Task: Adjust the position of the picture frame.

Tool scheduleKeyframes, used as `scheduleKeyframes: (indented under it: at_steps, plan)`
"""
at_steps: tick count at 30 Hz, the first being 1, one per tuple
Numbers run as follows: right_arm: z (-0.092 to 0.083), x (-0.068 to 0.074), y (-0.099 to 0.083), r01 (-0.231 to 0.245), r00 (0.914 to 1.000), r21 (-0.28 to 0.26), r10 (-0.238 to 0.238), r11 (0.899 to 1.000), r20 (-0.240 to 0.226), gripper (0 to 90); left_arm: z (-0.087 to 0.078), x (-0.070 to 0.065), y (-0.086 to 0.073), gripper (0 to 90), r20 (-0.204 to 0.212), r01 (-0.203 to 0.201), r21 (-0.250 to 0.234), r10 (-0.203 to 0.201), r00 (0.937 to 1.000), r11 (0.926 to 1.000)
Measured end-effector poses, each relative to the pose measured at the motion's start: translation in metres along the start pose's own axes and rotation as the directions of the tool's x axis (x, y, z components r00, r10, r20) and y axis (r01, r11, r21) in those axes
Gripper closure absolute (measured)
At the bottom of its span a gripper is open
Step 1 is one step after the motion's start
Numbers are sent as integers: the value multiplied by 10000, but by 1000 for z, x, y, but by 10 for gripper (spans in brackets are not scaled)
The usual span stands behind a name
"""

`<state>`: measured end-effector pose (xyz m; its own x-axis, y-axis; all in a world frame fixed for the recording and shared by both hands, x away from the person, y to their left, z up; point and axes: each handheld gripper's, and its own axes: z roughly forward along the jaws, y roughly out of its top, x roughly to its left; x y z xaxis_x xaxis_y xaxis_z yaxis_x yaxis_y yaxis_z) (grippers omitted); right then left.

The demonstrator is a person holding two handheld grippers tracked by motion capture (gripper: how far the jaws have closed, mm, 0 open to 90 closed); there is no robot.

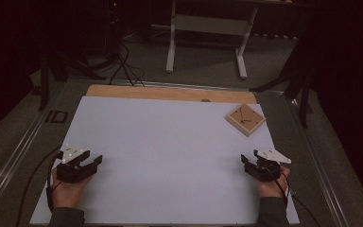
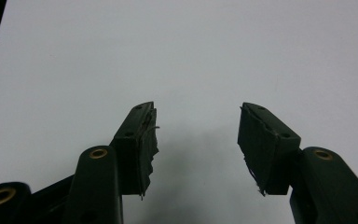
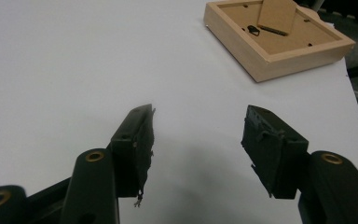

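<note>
Left gripper (image 2: 196, 140): fingers spread wide, nothing between them, bare white bench (image 2: 186, 51) ahead; its own view adds a dark strip past the bench's edge at far left of the fingers. Right gripper (image 3: 198, 144): fingers likewise wide and empty, resting low over the white surface. Ahead of and to the right of these fingers, well apart from them, sits a shallow wooden frame (image 3: 279, 51), open side up; this view shows a tan card flap (image 3: 276, 15) standing tilted inside it and a small dark clip (image 3: 253, 31) lying on its floor beside a thin dark bar. The high view gives what the gripper views lack: left gripper (image 1: 84, 163) near the bench's left edge, right gripper (image 1: 253, 162) near the right edge, both close to the person's side, with a broad bare stretch of white bench (image 1: 170, 142) between and beyond them. There the frame (image 1: 245, 119) lies turned cornerwise near the far right corner, close to the right edge. Beyond it a wooden strip (image 1: 170, 93) runs along the far edge, then floor with cables (image 1: 123, 66) and a white stand (image 1: 208, 28).
</note>
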<state>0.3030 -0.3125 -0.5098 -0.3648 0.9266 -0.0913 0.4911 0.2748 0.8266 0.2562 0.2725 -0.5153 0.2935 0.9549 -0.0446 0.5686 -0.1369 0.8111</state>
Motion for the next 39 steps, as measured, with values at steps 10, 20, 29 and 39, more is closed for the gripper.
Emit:
scheduleKeyframes:
  at_steps: [10,20,29,39]
  plan:
    - [5,-7,1,-227,9997,109,226,9997,92,436,-2,-1,0,458,134,49,15,-49,9999,10000]
    - [8,-14,2,-558,9984,8,558,9984,87,458,-5,1,1,454,-10,205,-98,-205,9998,9997]
    - [8,-18,8,-883,9959,-200,887,9959,166,481,-5,1,0,456,-108,293,-39,-293,9995,9996]
    - [6,-29,24,-1177,9922,-549,1197,9915,353,515,-7,-4,-1,456,-164,125,65,-124,9998,9999]
